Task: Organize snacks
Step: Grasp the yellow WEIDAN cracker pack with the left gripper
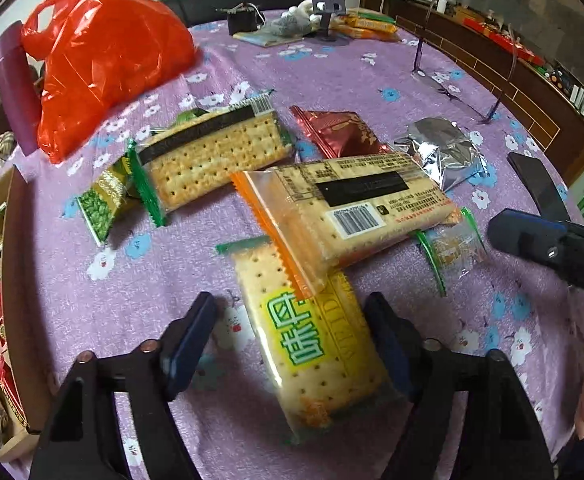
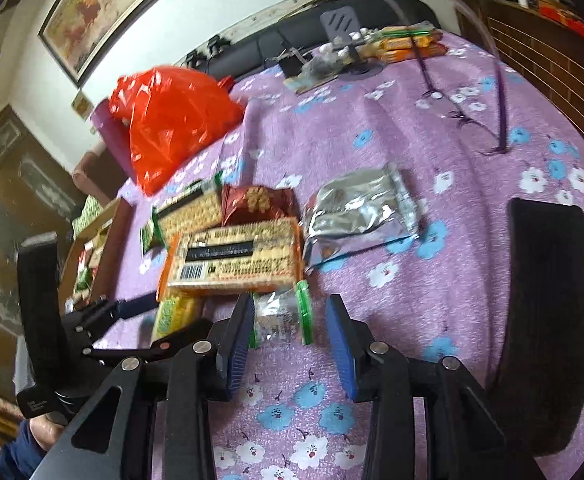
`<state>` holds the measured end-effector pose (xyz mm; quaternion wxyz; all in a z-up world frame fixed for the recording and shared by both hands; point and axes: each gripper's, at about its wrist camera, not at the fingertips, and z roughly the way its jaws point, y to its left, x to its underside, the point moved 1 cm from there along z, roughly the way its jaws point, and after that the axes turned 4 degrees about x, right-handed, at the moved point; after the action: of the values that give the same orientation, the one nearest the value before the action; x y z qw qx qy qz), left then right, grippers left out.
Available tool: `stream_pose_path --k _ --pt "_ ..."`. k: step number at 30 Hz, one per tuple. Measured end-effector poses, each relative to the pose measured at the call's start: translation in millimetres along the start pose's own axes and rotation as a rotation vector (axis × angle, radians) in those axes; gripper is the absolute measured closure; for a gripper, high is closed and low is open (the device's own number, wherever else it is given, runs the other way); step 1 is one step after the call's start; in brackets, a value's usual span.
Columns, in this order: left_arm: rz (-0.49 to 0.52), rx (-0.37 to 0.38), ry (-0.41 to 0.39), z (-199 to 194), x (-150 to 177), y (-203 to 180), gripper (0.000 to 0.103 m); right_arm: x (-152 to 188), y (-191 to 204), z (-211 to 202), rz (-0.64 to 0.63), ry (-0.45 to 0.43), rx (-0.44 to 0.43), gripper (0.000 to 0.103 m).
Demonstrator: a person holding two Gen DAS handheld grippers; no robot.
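Observation:
A cracker pack with a green and yellow label (image 1: 312, 344) lies on the purple flowered cloth (image 1: 151, 280) between the fingers of my left gripper (image 1: 292, 316). The jaws stand open, with a gap on the pack's left side. An orange-edged cracker pack (image 1: 356, 208) rests across its far end. My right gripper (image 2: 289, 304) is open around a small clear packet with green ends (image 2: 283, 316), without pressing it. Beyond lie the orange-edged pack (image 2: 235, 260), a silver foil pouch (image 2: 360, 212) and a red-brown packet (image 2: 255, 200).
A red plastic bag (image 1: 103, 64) stands at the back left. A cardboard box (image 1: 11, 240) with several snacks sits at the left table edge. Another cracker pack (image 1: 211, 160) and a green pea packet (image 1: 99, 208) lie mid-left. Glasses (image 1: 452, 92) and a black curved object (image 2: 544, 320) are at the right.

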<state>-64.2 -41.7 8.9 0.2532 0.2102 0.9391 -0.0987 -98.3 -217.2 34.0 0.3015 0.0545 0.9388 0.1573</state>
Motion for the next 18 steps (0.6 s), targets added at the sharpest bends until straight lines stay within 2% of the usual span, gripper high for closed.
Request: stream_pose_path --k 1,3,8,10,14,17,18 --pt "0.004 -0.001 -0.009 -3.0 2.4 2.4 0.048 1.3 4.5 3.0 -0.026 0.002 0.017 0.058" --pt "0.007 -0.006 -0.012 -9.5 8.6 10.7 0.058 3.9 10.5 7.2 -0.064 0.005 0.034 0.053" --pt "-0.015 -0.006 -0.02 -21.4 23.6 31.8 0.058 7.1 27.7 23.5 -0.148 0.02 0.076 0.049" --pt "-0.023 -0.002 -0.025 -24.9 28.0 36.5 0.058 9.8 33.1 31.6 -0.188 0.025 0.144 0.049" --pt "-0.016 0.004 -0.032 -26.0 30.3 38.3 0.057 9.6 33.4 32.6 -0.198 0.024 0.163 0.048" --pt "-0.018 -0.004 -0.033 -22.5 26.1 37.0 0.053 12.1 35.6 31.4 -0.213 0.025 0.178 0.049" --pt "-0.017 -0.011 -0.035 -21.2 24.6 36.3 0.053 13.3 36.4 31.0 -0.219 0.022 0.187 0.051"
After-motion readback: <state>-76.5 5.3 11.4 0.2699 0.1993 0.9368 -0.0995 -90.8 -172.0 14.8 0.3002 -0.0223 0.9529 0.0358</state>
